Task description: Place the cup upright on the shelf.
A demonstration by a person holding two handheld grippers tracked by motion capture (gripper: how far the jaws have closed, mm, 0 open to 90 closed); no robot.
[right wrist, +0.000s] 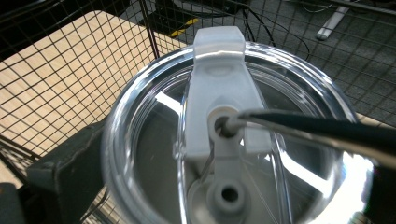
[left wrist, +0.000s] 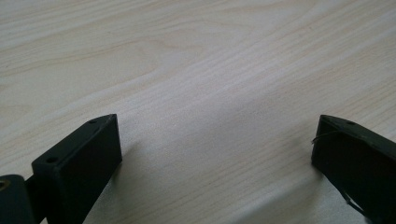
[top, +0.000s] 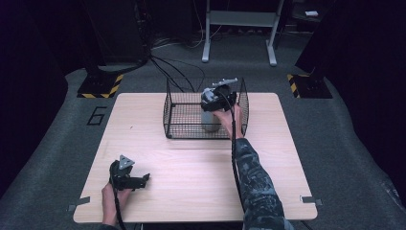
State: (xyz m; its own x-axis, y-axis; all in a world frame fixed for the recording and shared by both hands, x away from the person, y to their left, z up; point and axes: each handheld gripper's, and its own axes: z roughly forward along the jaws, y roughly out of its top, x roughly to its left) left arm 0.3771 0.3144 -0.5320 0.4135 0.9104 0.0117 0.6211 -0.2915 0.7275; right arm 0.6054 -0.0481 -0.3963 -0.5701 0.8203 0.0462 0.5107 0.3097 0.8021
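A grey tumbler (top: 208, 120) stands upright inside a black wire basket (top: 168, 111) at the back middle of the wooden table (top: 191, 167). My right gripper (top: 211, 103) reaches in from above and is shut on the tumbler's top. In the right gripper view its clear lid (right wrist: 149, 154) carries a white flip tab (right wrist: 219, 79), and a thin dark rod (right wrist: 317, 128) ends at the tab's hole. The jaws press the lid's rim from both sides. My left gripper (top: 143, 179) rests low at the table's front left, open over bare wood (left wrist: 215, 140).
The basket's wire walls (right wrist: 70, 70) closely surround the tumbler. Black cables (top: 177, 72) run over the grey floor behind the table. Yellow-black striped base plates (top: 100, 86) sit at the back left and back right, and a white frame (top: 239, 28) stands farther off.
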